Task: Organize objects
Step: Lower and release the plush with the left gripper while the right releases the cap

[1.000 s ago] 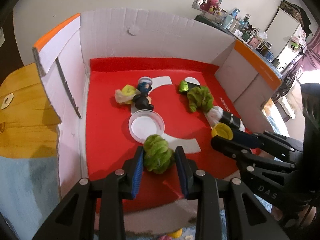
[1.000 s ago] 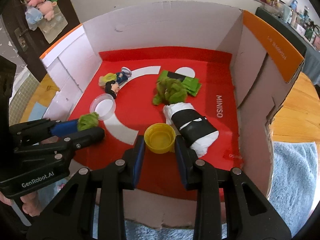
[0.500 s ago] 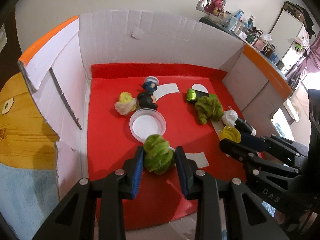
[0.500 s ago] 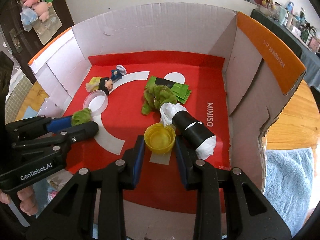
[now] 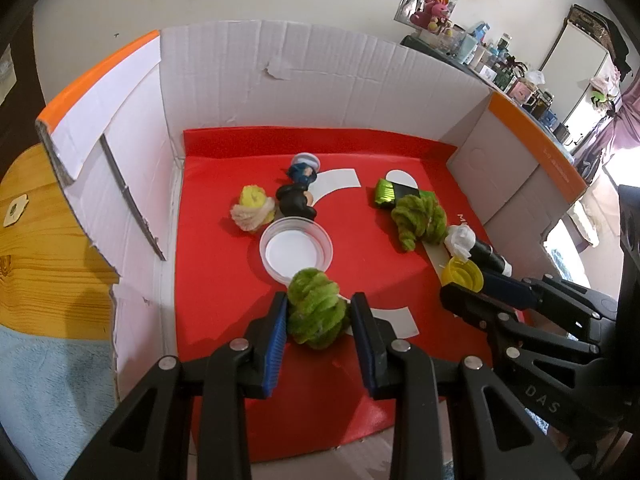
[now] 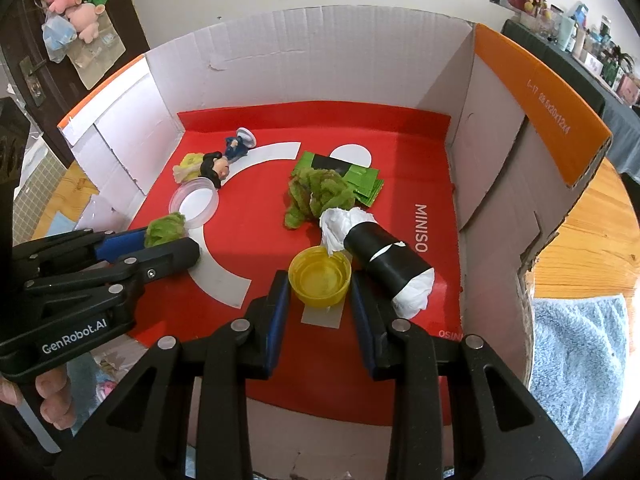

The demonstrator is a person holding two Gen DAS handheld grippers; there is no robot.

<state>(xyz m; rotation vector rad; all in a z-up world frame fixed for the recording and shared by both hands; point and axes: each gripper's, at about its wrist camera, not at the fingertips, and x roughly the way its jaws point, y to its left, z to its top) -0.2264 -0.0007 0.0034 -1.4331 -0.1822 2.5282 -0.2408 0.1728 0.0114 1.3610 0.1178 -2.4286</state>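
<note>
A white cardboard box with orange-edged flaps and a red liner holds everything; its near wall is cut off at the bottom of both views. Inside, the larger green fuzzy bundle lies across a green-and-black packet, hiding most of it. Just beside it lies a black roll stuffed with white tissue. A clear shallow lid sits near the middle, with a small dark-haired figurine and a yellow-and-cream tuft behind it; the figurine's details are hard to make out.

The left hand-held gripper is clamped on a small green fuzzy ball, held over the liner's front, at the clear lid's edge. The right hand-held gripper pinches a yellow cap, mouth up, against the black roll. Fingertips show below the left tool, mostly cut off.
</note>
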